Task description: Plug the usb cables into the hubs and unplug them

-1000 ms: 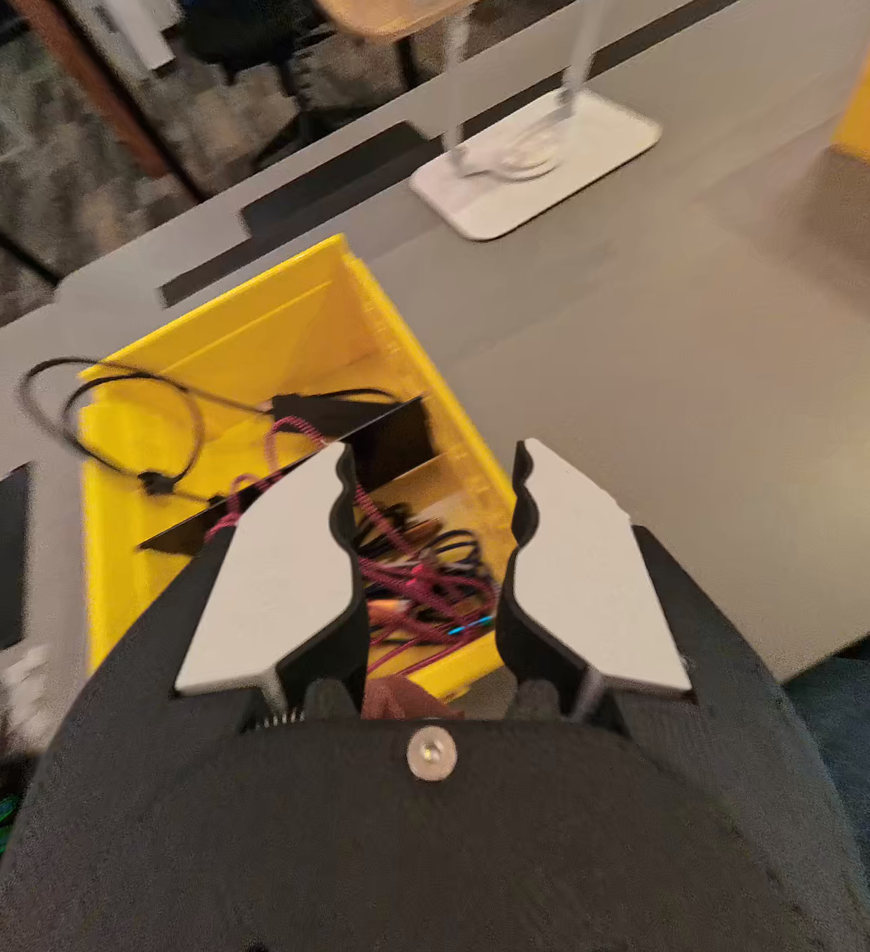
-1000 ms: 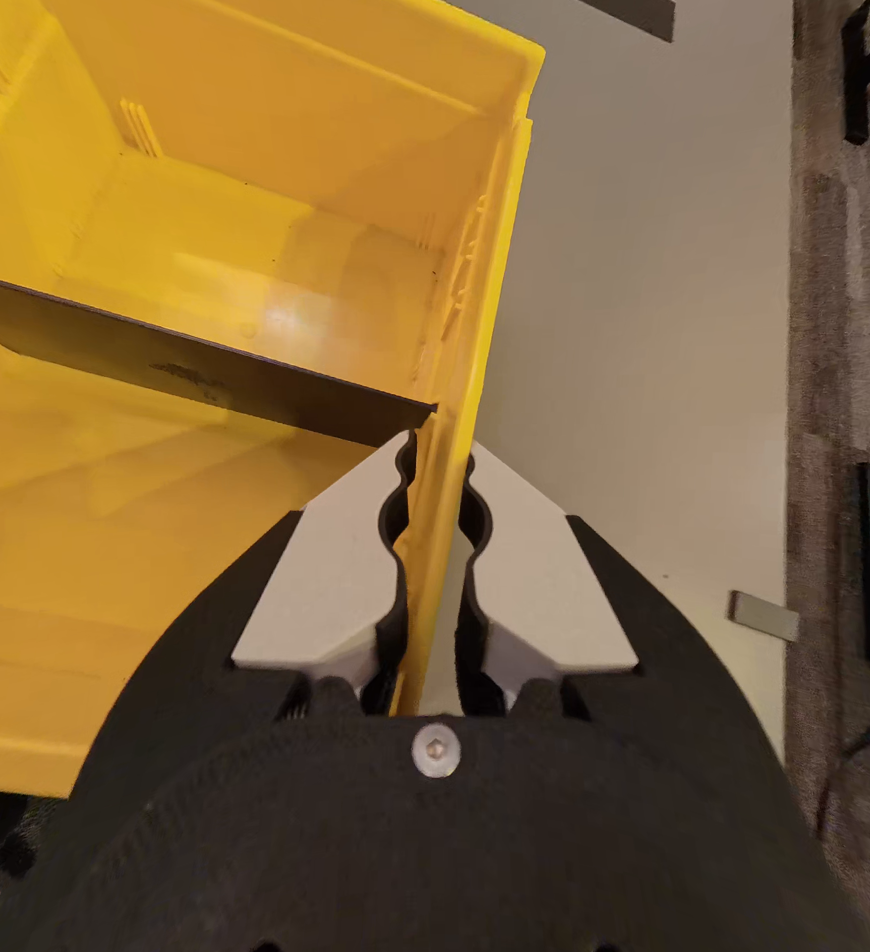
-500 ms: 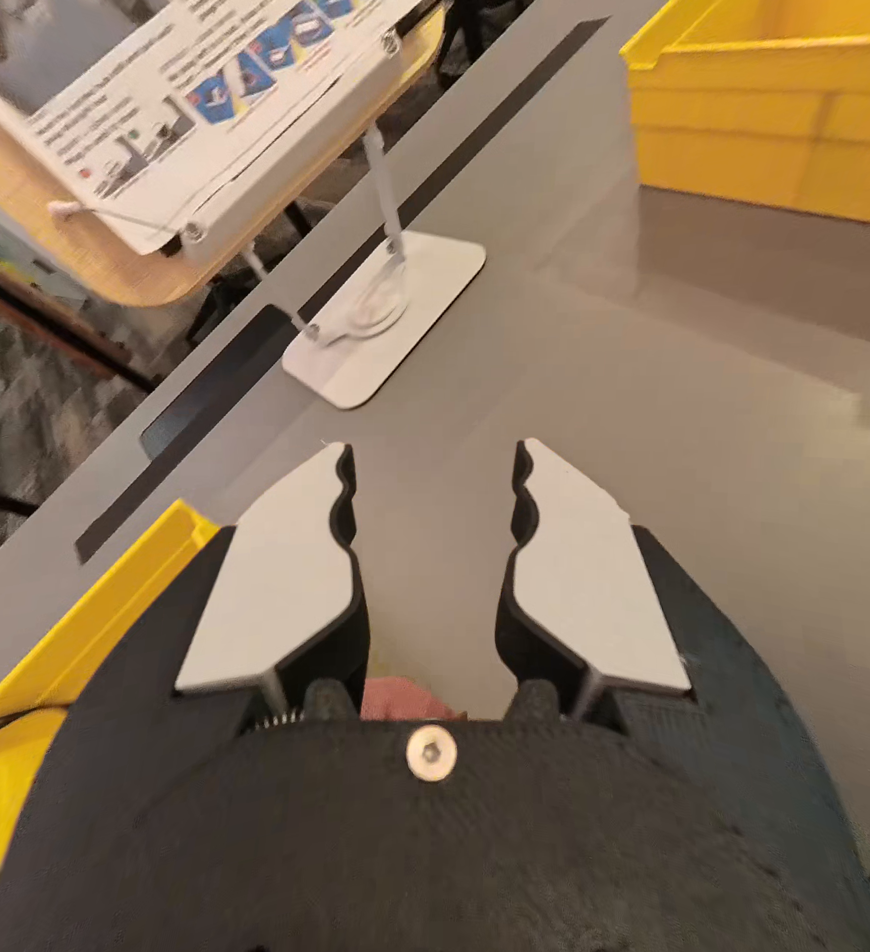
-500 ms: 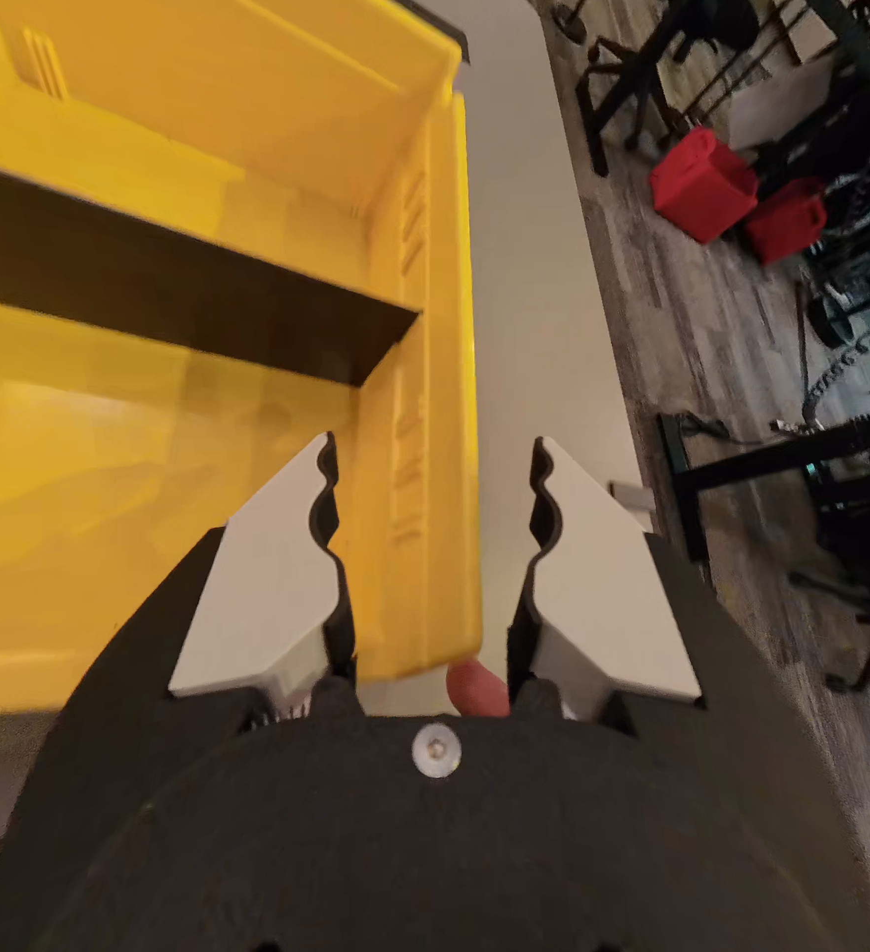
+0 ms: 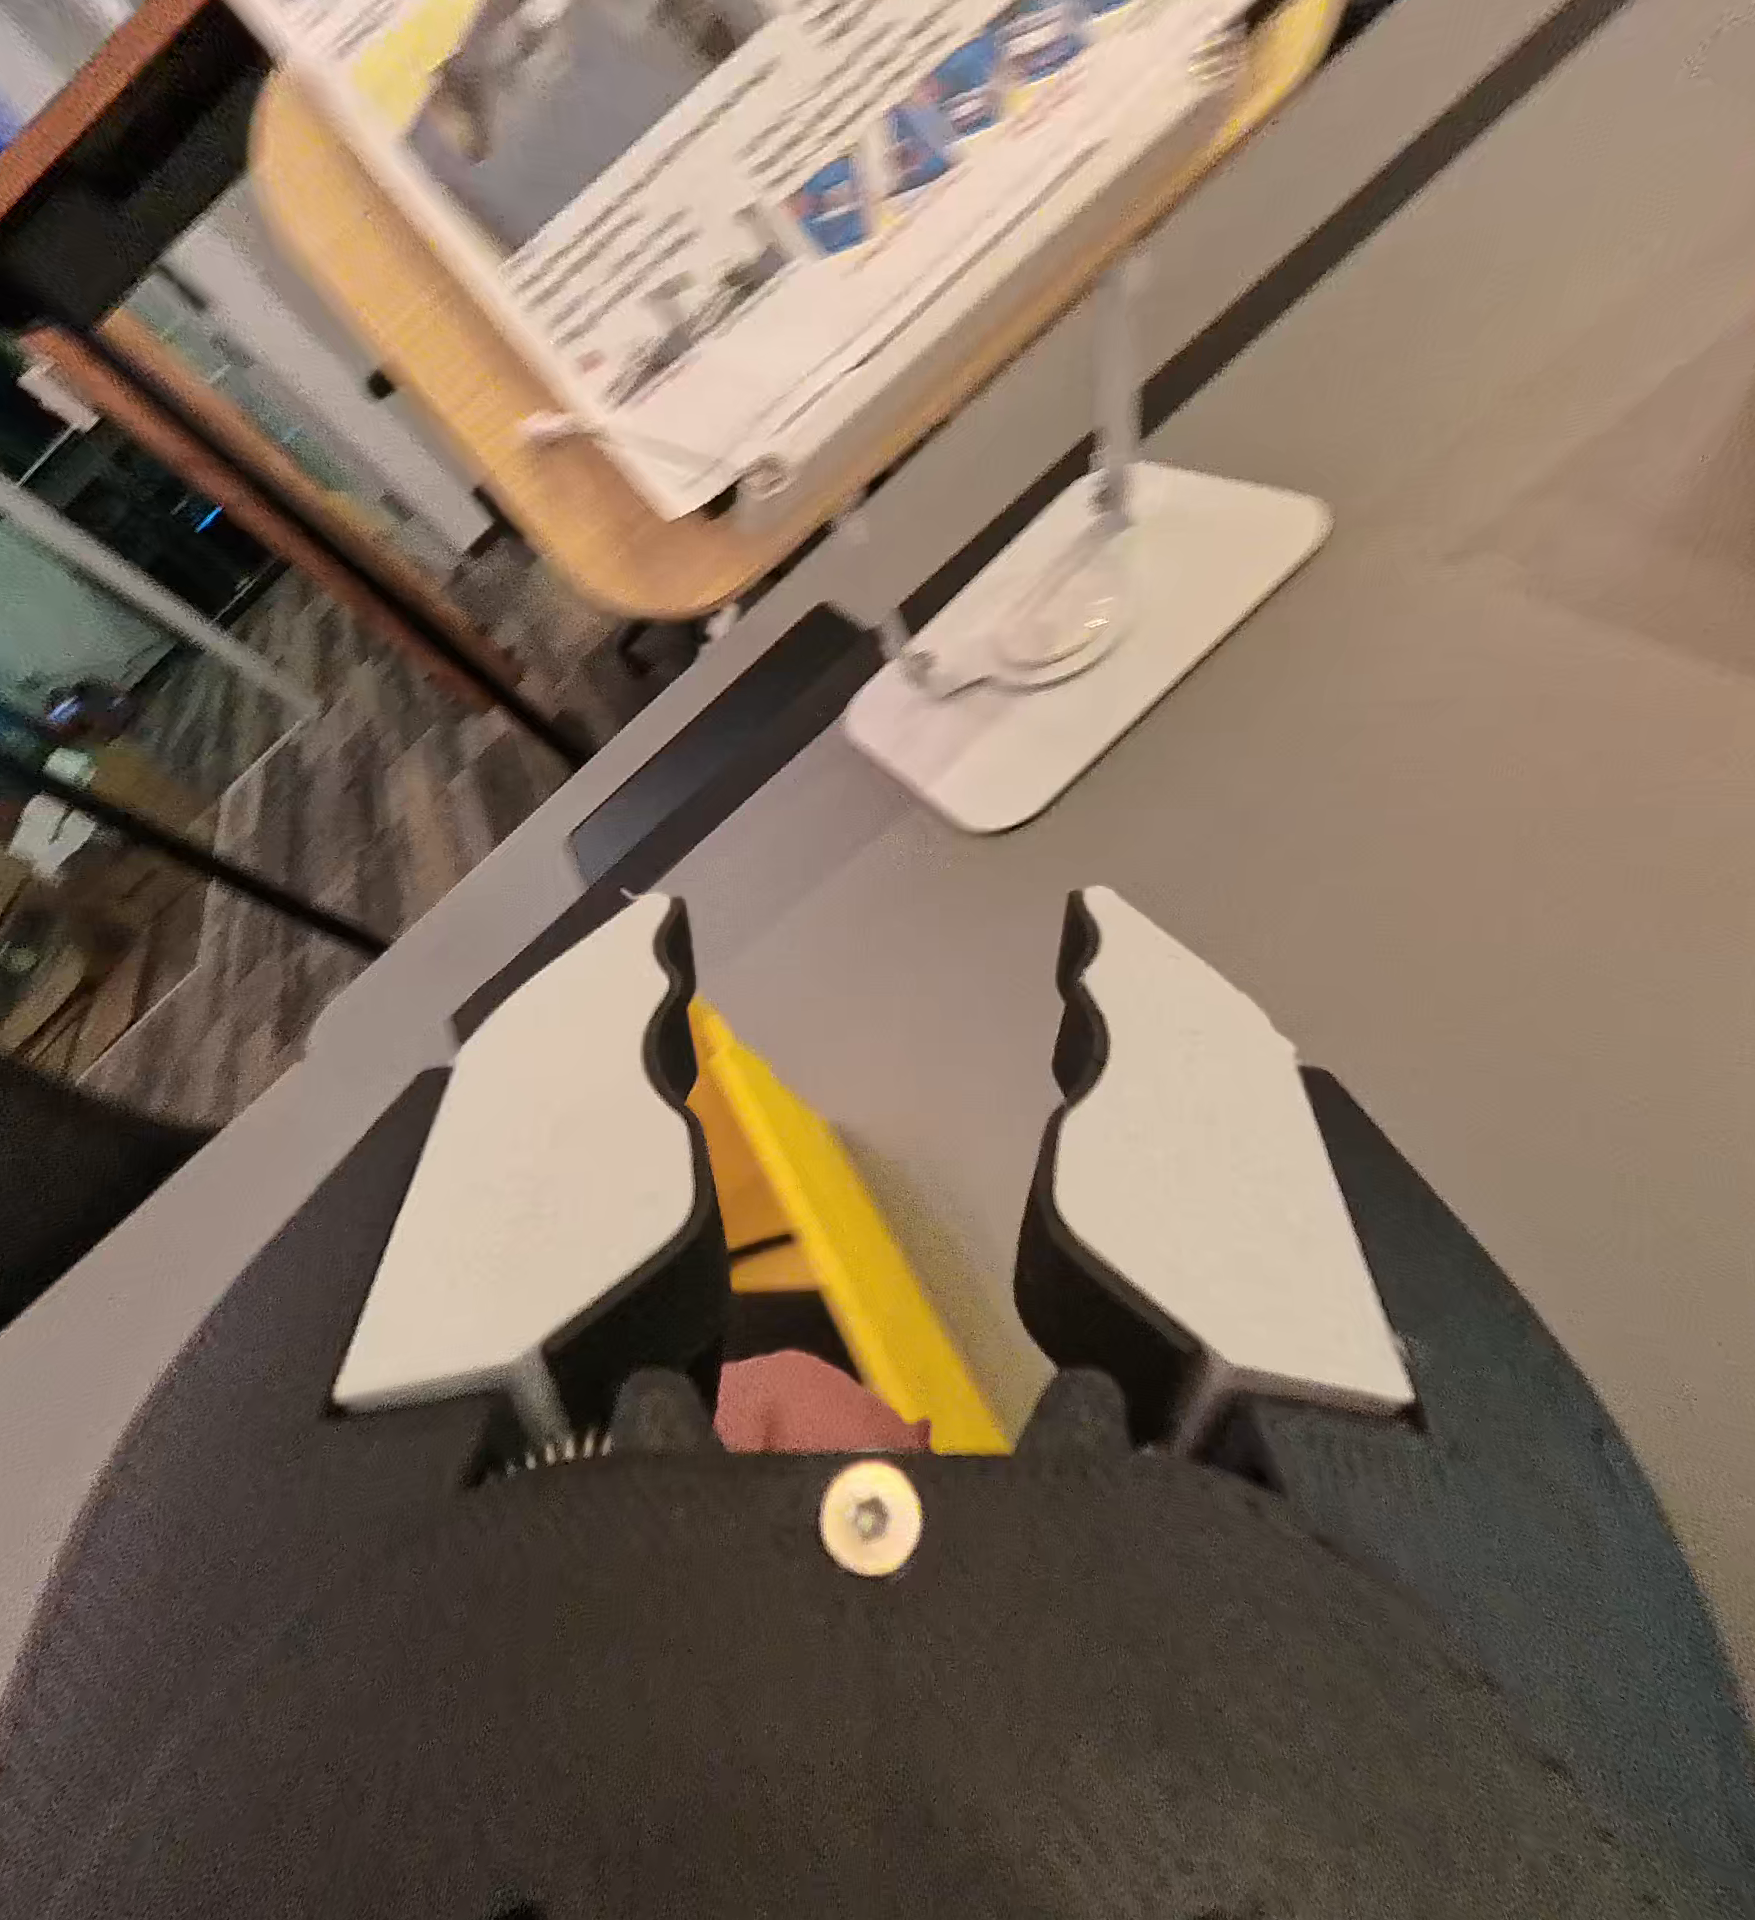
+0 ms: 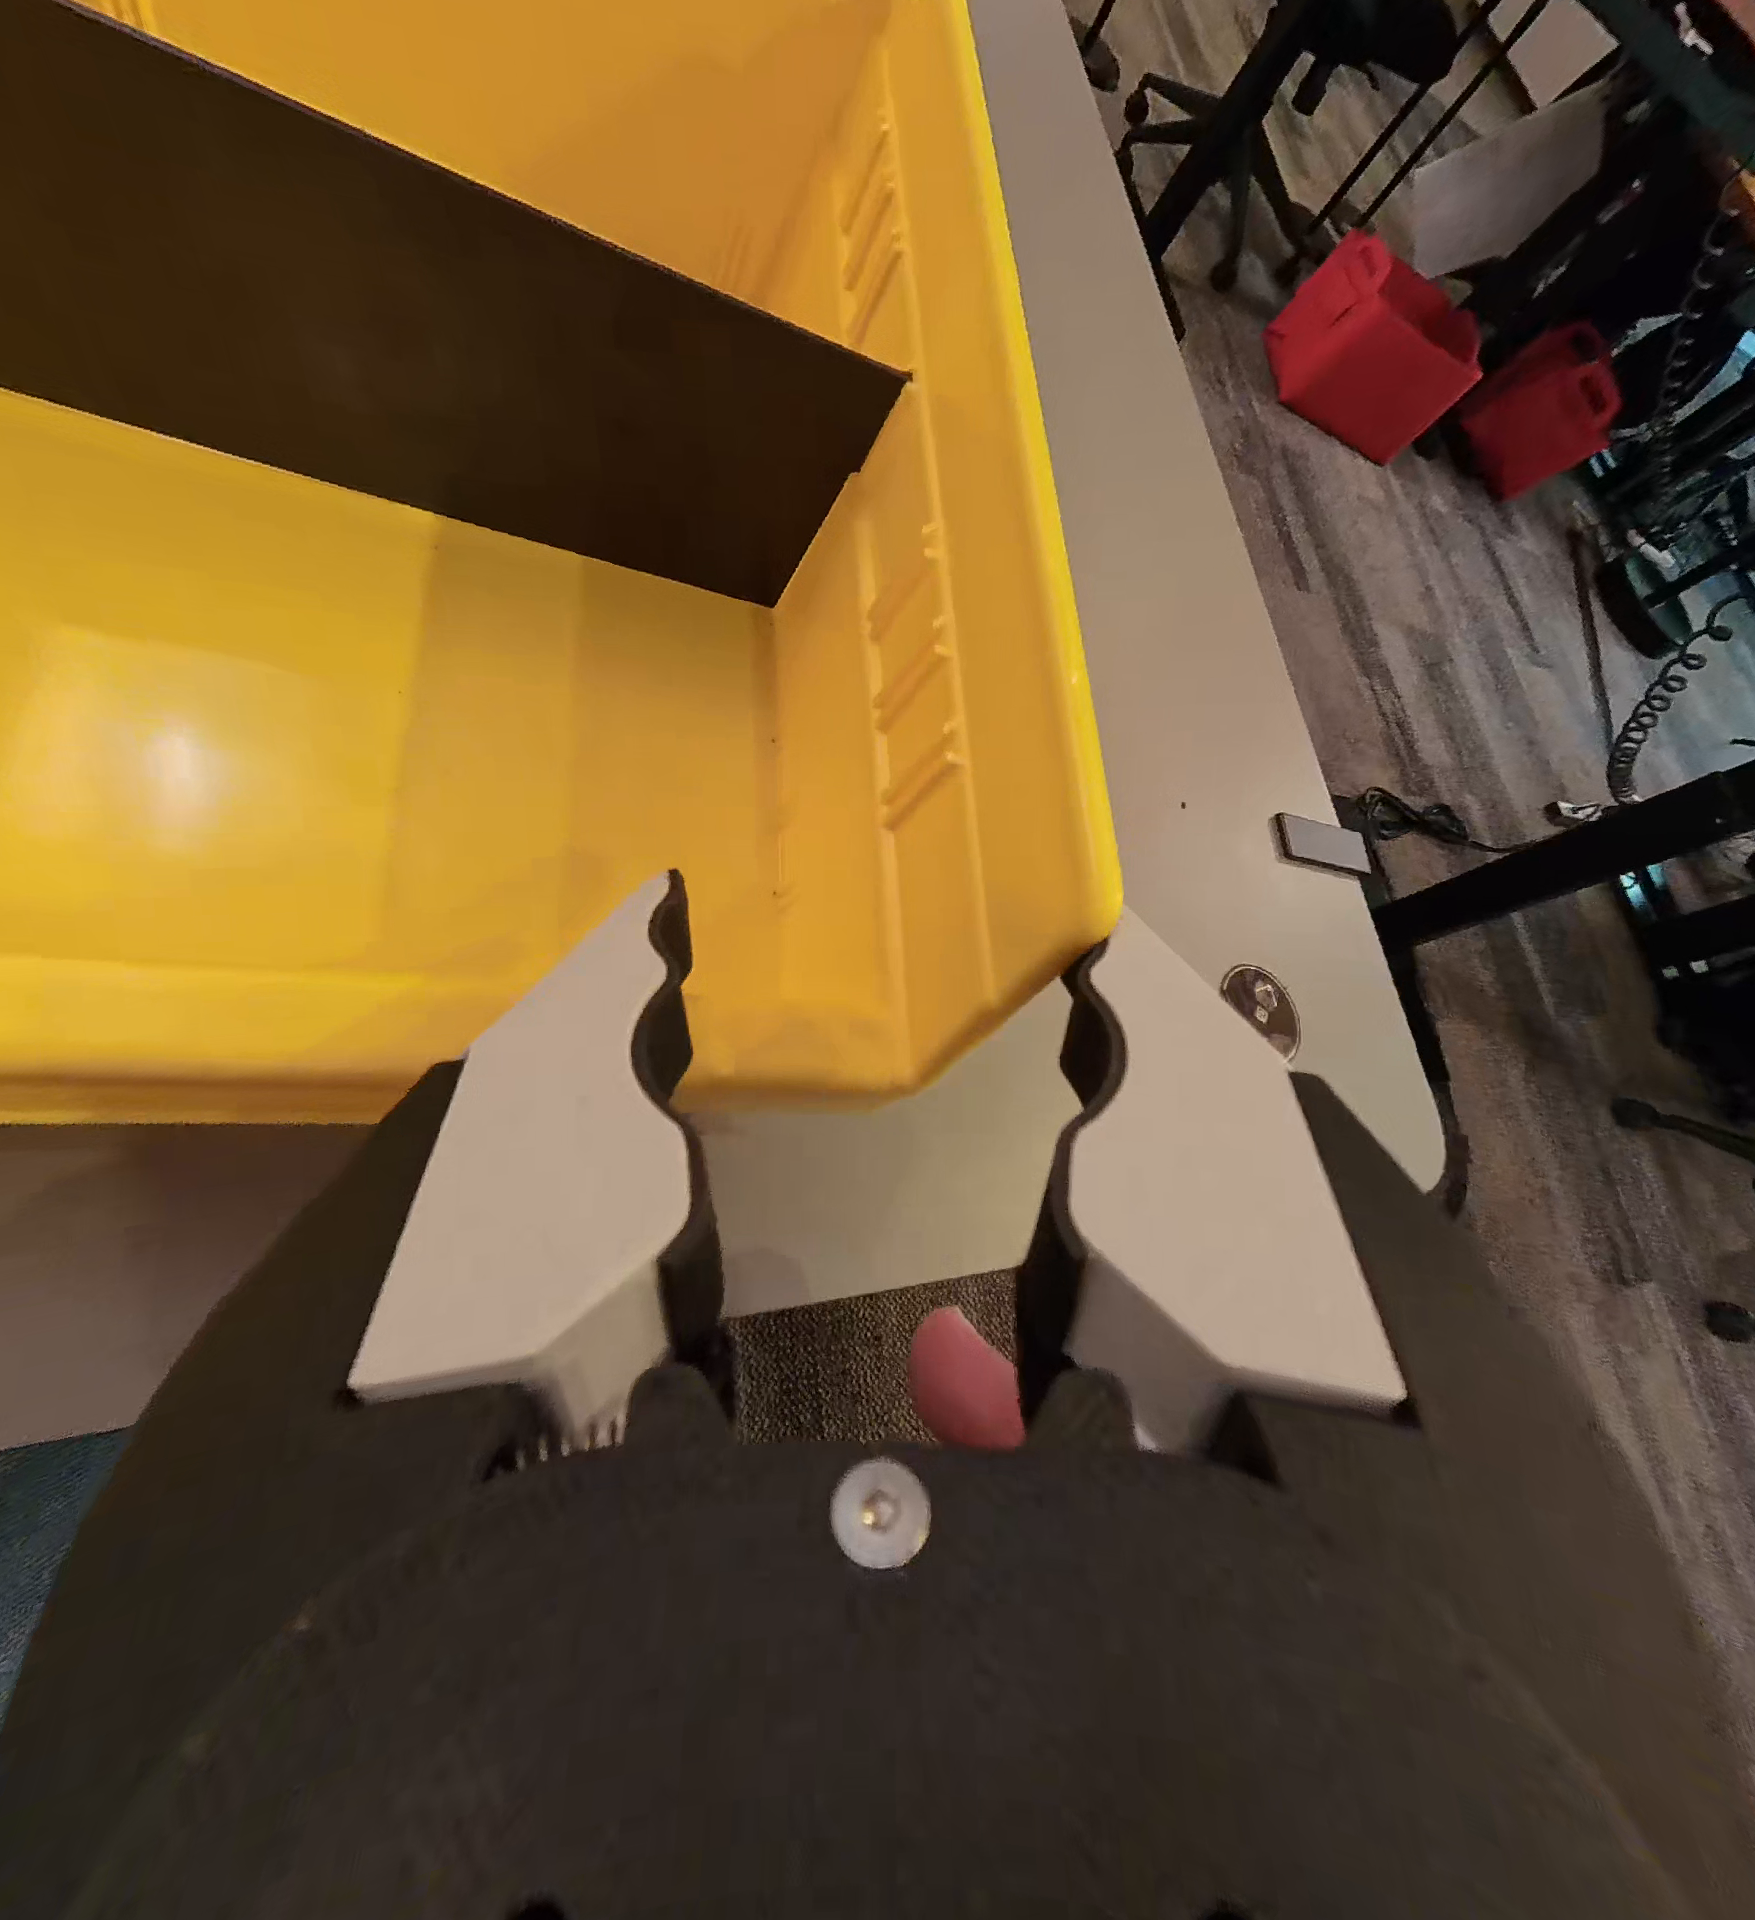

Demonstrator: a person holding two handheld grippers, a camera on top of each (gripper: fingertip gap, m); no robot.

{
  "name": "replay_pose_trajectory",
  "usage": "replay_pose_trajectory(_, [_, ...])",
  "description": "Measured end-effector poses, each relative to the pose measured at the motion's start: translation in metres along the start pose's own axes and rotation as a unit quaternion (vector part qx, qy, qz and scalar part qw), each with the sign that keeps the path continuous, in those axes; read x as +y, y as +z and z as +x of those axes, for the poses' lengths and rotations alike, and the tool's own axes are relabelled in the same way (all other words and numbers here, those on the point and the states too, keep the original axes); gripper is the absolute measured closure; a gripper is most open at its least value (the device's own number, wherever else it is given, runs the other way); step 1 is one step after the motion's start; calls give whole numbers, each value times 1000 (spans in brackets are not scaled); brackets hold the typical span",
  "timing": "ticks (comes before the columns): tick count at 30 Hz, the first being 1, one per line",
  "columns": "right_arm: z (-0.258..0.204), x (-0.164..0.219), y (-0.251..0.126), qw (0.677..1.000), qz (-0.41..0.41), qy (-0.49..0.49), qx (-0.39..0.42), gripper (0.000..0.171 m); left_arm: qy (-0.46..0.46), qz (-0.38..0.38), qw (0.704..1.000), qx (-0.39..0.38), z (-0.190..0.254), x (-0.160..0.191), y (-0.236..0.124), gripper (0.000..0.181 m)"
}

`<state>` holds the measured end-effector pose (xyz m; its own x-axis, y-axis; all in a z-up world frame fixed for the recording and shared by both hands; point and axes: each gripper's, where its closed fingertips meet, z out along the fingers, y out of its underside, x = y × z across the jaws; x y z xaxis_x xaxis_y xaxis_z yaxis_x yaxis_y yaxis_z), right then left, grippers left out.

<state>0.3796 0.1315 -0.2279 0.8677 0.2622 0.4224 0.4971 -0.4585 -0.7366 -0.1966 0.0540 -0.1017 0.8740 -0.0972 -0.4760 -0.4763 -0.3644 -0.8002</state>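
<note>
Cables and hubs aren't visible in either view. Right gripper [image 6: 878, 935] is spread wide and empty over the near corner of a yellow bin [image 6: 956, 644] with a black divider [image 6: 385, 364]. Left gripper [image 5: 868, 920], also wide and empty, hovers above another yellow bin's rim [image 5: 831, 1195], white stand base [image 5: 1091, 665] at 1 o'clock.

Grey table [image 5: 1475, 1039] bearing a white stand base [image 5: 1091, 675] under a tilted printed sheet [image 5: 769, 208], a yellow bin [image 6: 956, 623] split by a black divider [image 6: 385, 343]; beyond, two red containers [image 6: 1372, 343] on the floor.
</note>
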Motion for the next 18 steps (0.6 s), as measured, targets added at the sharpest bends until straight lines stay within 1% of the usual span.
replay_pose_trajectory(3, [1, -2, 3, 1000, 9, 16, -12, 105, -32, -34, 997, -58, -53, 34, -24, 110])
replay_pose_trajectory(8, [10, -6, 9, 999, 14, 23, -24, 130, -71, -100, 982, -144, -124, 106, -81, 104])
replay_pose_trajectory(9, [12, -7, 11, 999, 18, 29, -30, 131, -76, -117, 978, -155, -134, 121, -92, 101])
replay_pose_trajectory(10, [15, -7, 14, 999, 20, 31, -30, 129, -80, -131, 975, -163, -142, 135, -101, 98])
replay_pose_trajectory(11, [17, -5, 19, 999, 16, 26, -28, 133, -85, -145, 971, -170, -149, 150, -110, 95])
replay_pose_trajectory(12, [17, -2, 23, 999, 10, 19, -35, 142, -94, -160, 968, -170, -153, 165, -118, 91])
replay_pose_trajectory(15, [16, -4, 29, 998, 11, 13, -53, 144, -166, -206, 954, -141, -156, 213, -134, 78])
replay_pose_trajectory(18, [14, -5, 31, 997, 13, 19, -76, 148, -220, -209, 943, -134, -156, 241, -150, 79])
